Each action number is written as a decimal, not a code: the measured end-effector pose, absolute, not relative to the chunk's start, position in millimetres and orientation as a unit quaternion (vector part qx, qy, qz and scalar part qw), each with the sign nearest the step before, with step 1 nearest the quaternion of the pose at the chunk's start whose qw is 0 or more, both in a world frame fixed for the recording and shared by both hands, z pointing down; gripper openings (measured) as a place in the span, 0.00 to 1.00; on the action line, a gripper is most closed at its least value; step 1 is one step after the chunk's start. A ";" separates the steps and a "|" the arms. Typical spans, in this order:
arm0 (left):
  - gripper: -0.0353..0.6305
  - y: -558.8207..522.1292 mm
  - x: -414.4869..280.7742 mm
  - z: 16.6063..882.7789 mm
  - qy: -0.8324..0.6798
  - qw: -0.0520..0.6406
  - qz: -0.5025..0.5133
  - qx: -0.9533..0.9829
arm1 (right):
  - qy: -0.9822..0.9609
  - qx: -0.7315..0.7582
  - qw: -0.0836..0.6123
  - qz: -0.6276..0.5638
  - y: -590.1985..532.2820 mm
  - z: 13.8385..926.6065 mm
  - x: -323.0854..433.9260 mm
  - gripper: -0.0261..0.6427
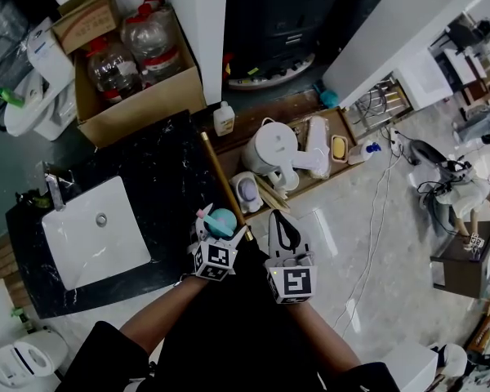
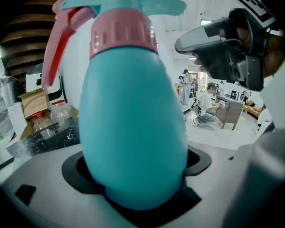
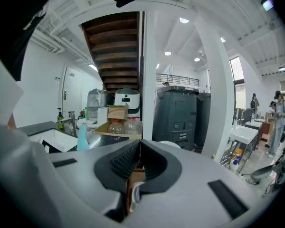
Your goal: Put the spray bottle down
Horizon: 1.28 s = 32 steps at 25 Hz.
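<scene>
A teal egg-shaped spray bottle [image 2: 133,127] with a pink collar and pink trigger fills the left gripper view, clamped between the jaws. In the head view my left gripper [image 1: 219,229] is shut on this spray bottle [image 1: 221,221], holding it over the right edge of the black marble counter [image 1: 159,170]. Beside it to the right, my right gripper [image 1: 282,229] is shut with nothing between its jaws. In its own view the right gripper [image 3: 137,163] shows its two ribbed pads pressed together.
A white sink [image 1: 94,231] with a faucet [image 1: 55,188] is set in the counter. A cardboard box [image 1: 139,68] of plastic bottles stands behind. On a low wooden shelf [image 1: 310,149] sit a white kettle [image 1: 271,149] and small bottles. Cables trail across the pale floor at right.
</scene>
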<state>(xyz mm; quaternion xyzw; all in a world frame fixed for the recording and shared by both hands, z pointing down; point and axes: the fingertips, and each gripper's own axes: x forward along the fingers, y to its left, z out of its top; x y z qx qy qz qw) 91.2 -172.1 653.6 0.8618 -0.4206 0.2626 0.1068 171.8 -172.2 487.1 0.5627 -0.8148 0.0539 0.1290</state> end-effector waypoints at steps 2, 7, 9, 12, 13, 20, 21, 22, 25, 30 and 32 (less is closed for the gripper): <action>0.72 -170.2 89.5 654.5 -0.424 0.109 0.261 0.860 | -0.818 0.559 0.126 0.055 -173.0 485.8 167.1 0.06; 0.73 -168.7 83.5 656.9 -0.429 0.121 0.264 0.856 | -0.824 0.550 0.125 0.053 -171.0 486.6 159.3 0.06; 0.76 -167.0 84.5 659.5 -0.420 0.127 0.267 0.858 | -0.823 0.552 0.127 0.054 -170.2 487.5 158.9 0.06; 0.77 -166.3 82.9 659.5 -0.420 0.130 0.263 0.859 | -0.825 0.549 0.124 0.055 -168.1 486.0 154.9 0.06; 0.77 -166.5 81.6 658.4 -0.421 0.129 0.260 0.859 | -0.826 0.548 0.122 0.054 -167.5 484.7 153.8 0.06; 0.78 -162.1 75.3 654.0 -0.421 0.136 0.249 0.862 | -0.825 0.550 0.115 0.050 -162.9 479.1 150.4 0.06; 0.78 -161.2 73.4 652.1 -0.423 0.138 0.247 0.861 | -0.825 0.551 0.114 0.050 -162.4 478.2 149.5 0.06; 0.78 -160.0 71.5 650.1 -0.425 0.140 0.245 0.860 | -0.825 0.551 0.112 0.052 -161.8 477.5 148.4 0.06; 0.78 -155.1 66.4 647.1 -0.429 0.142 0.240 0.859 | -0.825 0.553 0.104 0.059 -159.8 476.7 144.6 0.06; 0.78 -146.8 52.5 648.8 -0.438 0.160 0.230 0.854 | -0.825 0.554 0.097 0.060 -153.6 474.7 137.8 0.06; 0.78 -143.7 45.8 646.4 -0.444 0.162 0.227 0.852 | -0.825 0.554 0.095 0.059 -151.4 472.1 134.8 0.06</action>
